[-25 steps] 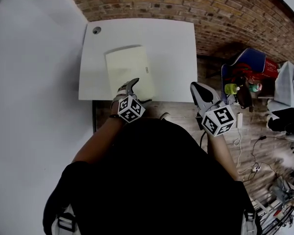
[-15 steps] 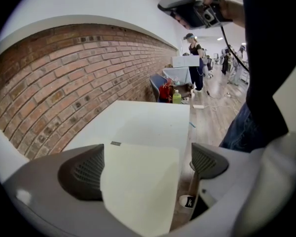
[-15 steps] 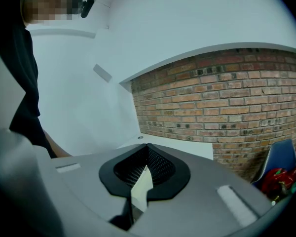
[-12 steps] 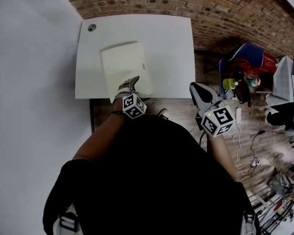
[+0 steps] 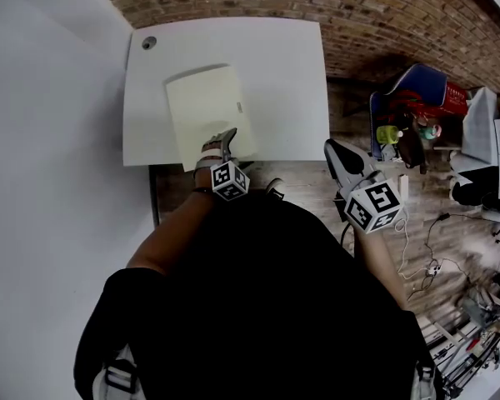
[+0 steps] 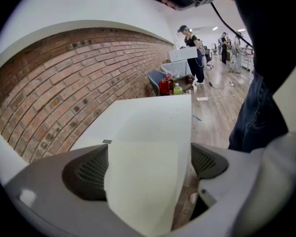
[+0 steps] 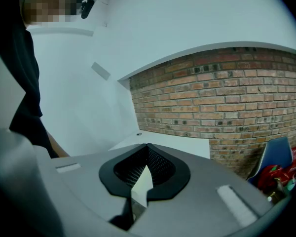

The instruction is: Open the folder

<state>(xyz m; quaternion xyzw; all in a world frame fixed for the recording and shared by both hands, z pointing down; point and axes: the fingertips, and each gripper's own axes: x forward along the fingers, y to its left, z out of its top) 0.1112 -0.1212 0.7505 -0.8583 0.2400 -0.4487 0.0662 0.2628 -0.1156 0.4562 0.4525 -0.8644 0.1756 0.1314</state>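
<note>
**Head view.** The folder, pale yellow and closed, lies flat on the white table, left of the table's middle. Its near short edge sits at the table's near edge. Its long axis runs from 6 to 12 o'clock, leaning slightly toward 11. The left tongs hover at the folder's near right corner, tips pointing to 12 o'clock, and the folder's body stretches away from them toward 11 o'clock. The right tongs hang just off the table's near right corner, with the folder well apart at about 10 o'clock. The left tongs are plainly the nearer. A small mark shows by the folder's right long edge; what it is cannot be told.

**Left gripper view.** The left tongs stand wide apart, their pads pressing on nothing. The folder fills the gap between the jaws, one corner nearest at 6 o'clock and its length running off toward 12. Whether either jaw touches the cover cannot be told.

**Right gripper view.** The right tongs are together at the tips and hold nothing. A pale sliver shows through the slot behind the tips, and its identity is uncertain. The table lies beyond at 12 o'clock.

**Assessment.** The coming move probably falls to the left tongs. The cover is thin, so the jaws would need to meet it at the near corner or along the right long edge.
</note>
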